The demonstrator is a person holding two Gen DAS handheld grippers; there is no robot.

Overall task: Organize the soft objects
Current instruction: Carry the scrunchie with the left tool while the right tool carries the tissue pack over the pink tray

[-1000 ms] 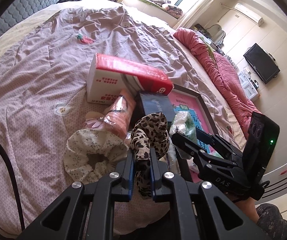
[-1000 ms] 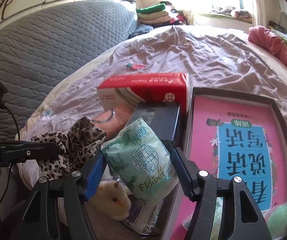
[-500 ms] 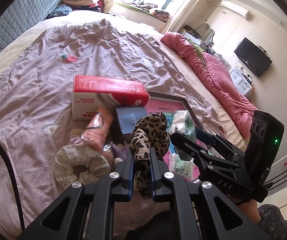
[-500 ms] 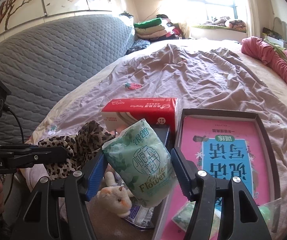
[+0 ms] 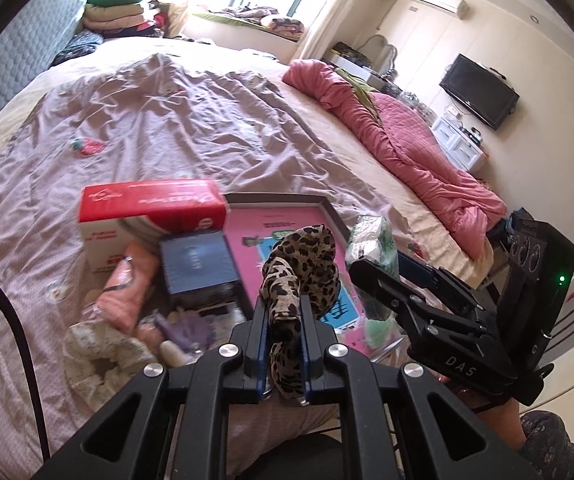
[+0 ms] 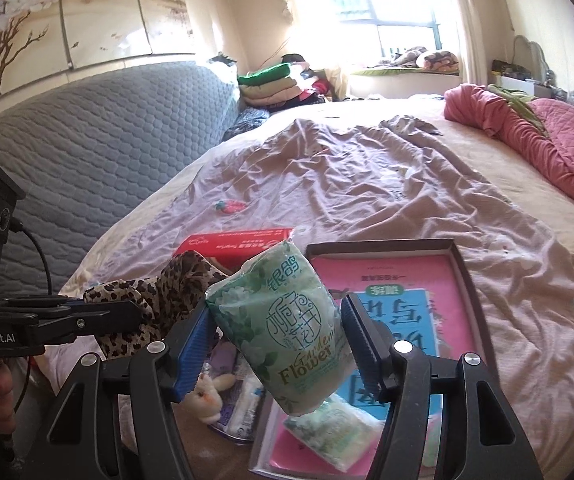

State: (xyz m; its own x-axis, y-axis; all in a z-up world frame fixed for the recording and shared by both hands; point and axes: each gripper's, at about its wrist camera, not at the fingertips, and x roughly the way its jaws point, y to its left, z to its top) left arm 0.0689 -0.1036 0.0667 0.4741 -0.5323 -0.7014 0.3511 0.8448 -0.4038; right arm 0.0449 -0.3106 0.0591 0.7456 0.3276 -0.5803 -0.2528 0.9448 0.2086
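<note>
My left gripper (image 5: 283, 312) is shut on a leopard-print scrunchie (image 5: 303, 264), which hangs above the pile on the bed; the same scrunchie (image 6: 159, 300) shows at the left of the right wrist view. My right gripper (image 6: 275, 328) is shut on a green tissue pack (image 6: 287, 332) printed with flowers, held up over the open box; this tissue pack (image 5: 371, 240) also shows beside my right gripper (image 5: 375, 276) in the left wrist view. Below lie a floral scrunchie (image 5: 99, 360), a pink rolled cloth (image 5: 127, 292), a small plush toy (image 6: 207, 392) and another tissue pack (image 6: 327, 428).
A red tissue box (image 5: 151, 212), a dark blue box (image 5: 199, 268) and a dark-rimmed open box (image 6: 467, 280) holding a pink book (image 6: 399, 280) lie on the mauve quilt (image 5: 167, 128). A rose-red quilt (image 5: 399, 140) lies to the right, a grey headboard (image 6: 107, 152) to the left.
Both grippers have risen with their loads and drawn back from the pile, which now looks smaller and lower. The right jaws stay pressed on the tissue pack.
</note>
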